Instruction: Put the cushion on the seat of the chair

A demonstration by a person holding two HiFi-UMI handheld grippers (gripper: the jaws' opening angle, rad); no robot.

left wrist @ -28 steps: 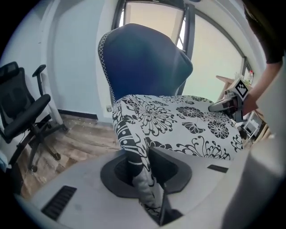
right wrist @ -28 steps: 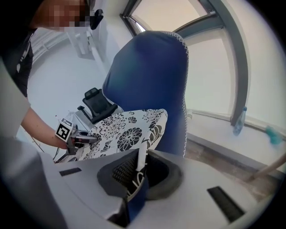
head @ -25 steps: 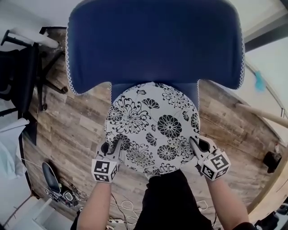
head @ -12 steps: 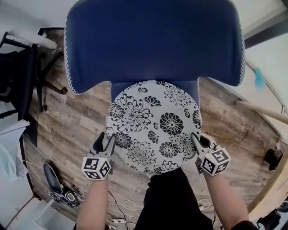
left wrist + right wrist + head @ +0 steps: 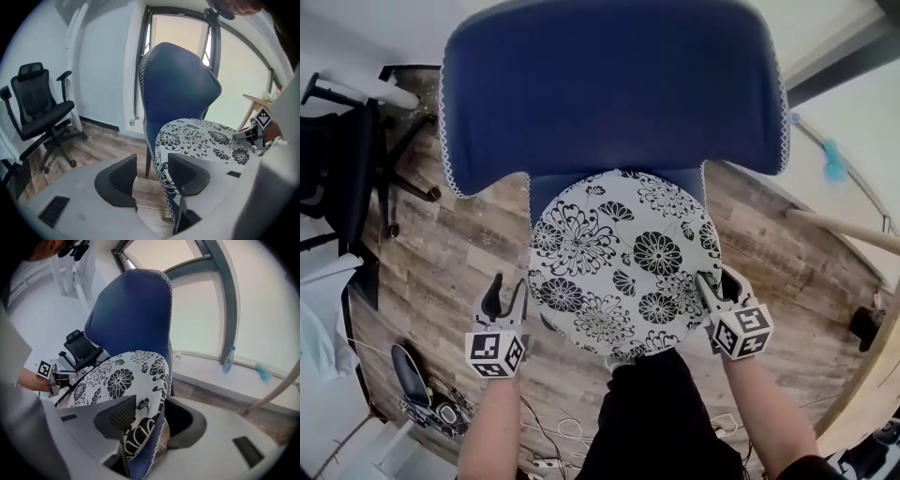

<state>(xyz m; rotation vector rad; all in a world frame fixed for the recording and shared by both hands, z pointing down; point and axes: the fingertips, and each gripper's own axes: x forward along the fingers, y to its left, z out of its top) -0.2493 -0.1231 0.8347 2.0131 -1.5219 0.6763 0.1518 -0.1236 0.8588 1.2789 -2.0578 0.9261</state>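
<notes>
Head view looks steeply down on the blue chair [image 5: 609, 94]. The round cushion [image 5: 623, 262], white with black flowers, lies flat on the seat [image 5: 542, 192] of this chair, in front of the backrest, and covers nearly all of the seat. The left claw [image 5: 506, 286] is beside the front left of the chair, apart from the cushion. Its jaws have just been opening and stand wide, and in the left gripper view only the wooden floor [image 5: 93, 145] shows between them, with the cushion rim just beside 1 jaw. The right claw [image 5: 715, 278] is at the front right of the chair, and its jaws have just been opening too. In the right gripper view the cushion rim is between them, but the pads do not seem to squeeze it, so I read this claw as open around the rim, not gripping. I judge the cushion to be light and soft: a padded disc in cloth that would bend and sag if lifted by 1 side only. It is not fragile, and the cloth should give good friction to the pads, though it could perhaps slide a little on the seat. The best hold is probably the thin rim at 2 opposite points, left and right of the chair's front; the middle looks too flat for a claw.
</notes>
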